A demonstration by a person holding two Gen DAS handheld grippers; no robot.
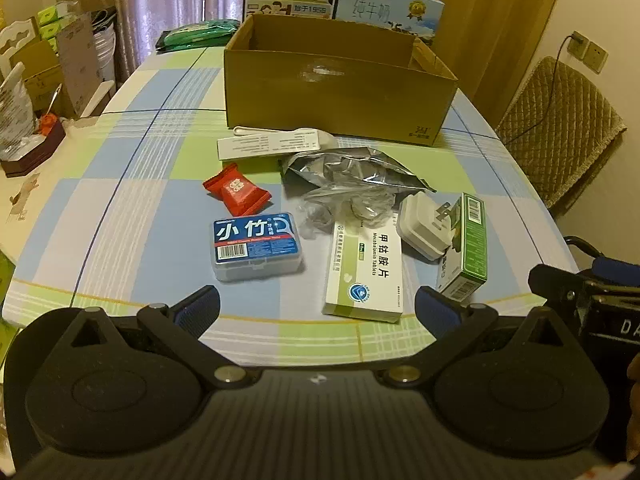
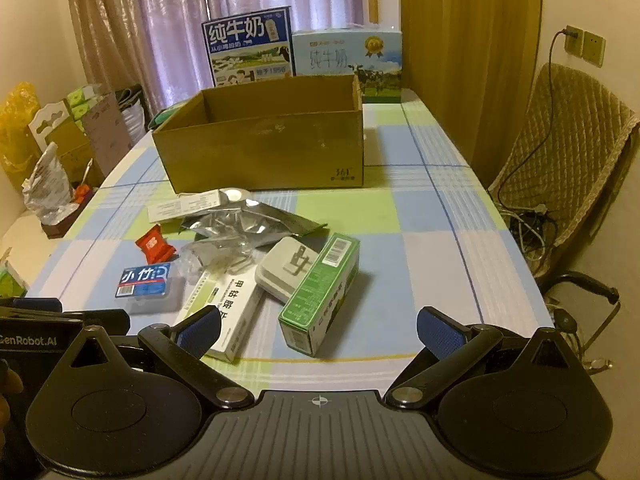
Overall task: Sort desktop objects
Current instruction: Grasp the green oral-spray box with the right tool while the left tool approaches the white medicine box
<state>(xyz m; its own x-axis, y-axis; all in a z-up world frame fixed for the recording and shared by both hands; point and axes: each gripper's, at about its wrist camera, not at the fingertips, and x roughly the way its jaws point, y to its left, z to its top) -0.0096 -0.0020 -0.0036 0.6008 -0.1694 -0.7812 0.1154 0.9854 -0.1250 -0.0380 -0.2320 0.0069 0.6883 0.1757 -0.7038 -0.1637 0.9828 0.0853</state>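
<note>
Desktop objects lie in a loose cluster on the checked worktop point(image 1: 132, 216), near its front edge, w/ both grippers low at that edge and holding nothing. Left gripper point(image 1: 318, 312): blue-padded fingers point(image 1: 198, 312) spread wide apart, empty. Right gripper point(image 2: 319, 334): fingers point(image 2: 438, 336) likewise wide apart, empty.

Just ahead of the left gripper, a clear floss-pick case w/ blue label point(image 1: 256, 246) lies flat, and right of it a white-and-green tablet box point(image 1: 366, 272) lies lengthwise. In the right wrist view the left-side finger overlaps that tablet box's near end; contact can't be told. A green carton point(image 2: 320, 294) lies flat between the right gripper's fingers but further out. A white plug adapter point(image 2: 286, 270), prongs up, sits touching the green carton's left side and beside the tablet box.

Further out: crumpled clear plastic wrap point(image 1: 344, 204), then a silver foil pouch point(image 1: 352, 172) behind it. A red candy wrapper point(image 1: 237, 191) lies left of the wrap, apart from the floss case. Behind those, a long white box point(image 1: 268, 146) w/ a white plastic spoon point(image 1: 280, 131) at its far side, just in front of an open cardboard box point(image 1: 336, 92). Two milk cartons point(image 2: 250, 46) stand behind the cardboard box at the far end. A padded chair point(image 2: 560, 152) stands right of the worktop.
</note>
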